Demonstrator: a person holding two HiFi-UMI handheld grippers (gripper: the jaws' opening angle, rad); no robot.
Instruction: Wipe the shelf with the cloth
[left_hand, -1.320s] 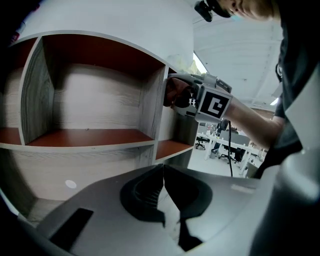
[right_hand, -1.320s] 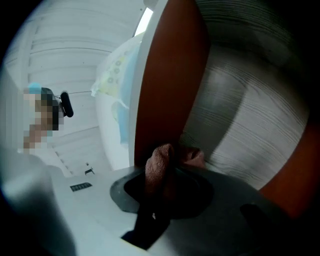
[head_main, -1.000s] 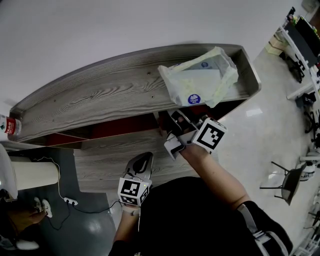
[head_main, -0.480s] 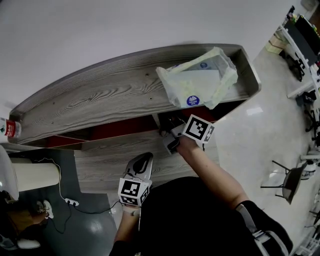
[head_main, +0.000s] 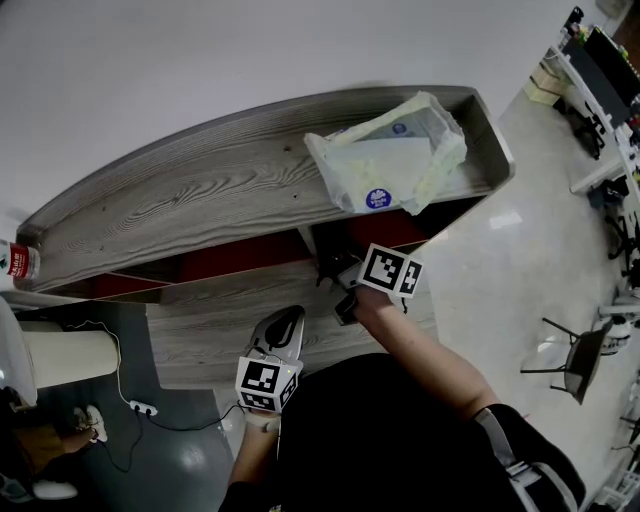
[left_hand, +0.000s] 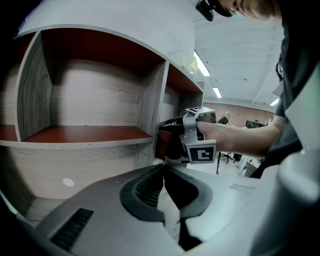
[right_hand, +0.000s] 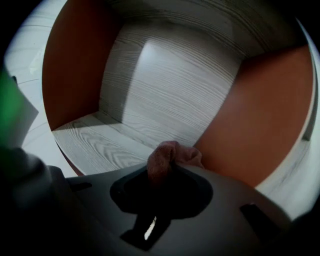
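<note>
Shelf (head_main: 180, 210) of grey wood carries a plastic bag (head_main: 390, 160) at its top right end. Right gripper (right_hand: 161, 174), pointing into a roomy red-walled compartment (right_hand: 175, 85), is clamped on the pink cloth (right_hand: 167, 156) close to one side wall. Left gripper (left_hand: 164, 170), closed and empty, hangs clear of the front edge.

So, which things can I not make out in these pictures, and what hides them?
The cloth: the right gripper view shows only a bunched tip. The right gripper, shut on it, hides the rest and any contact with the shelf floor.
The bottle: cut off by the head view's left edge.
The bag on the shelf top: its print is too small to read in the head view.
</note>
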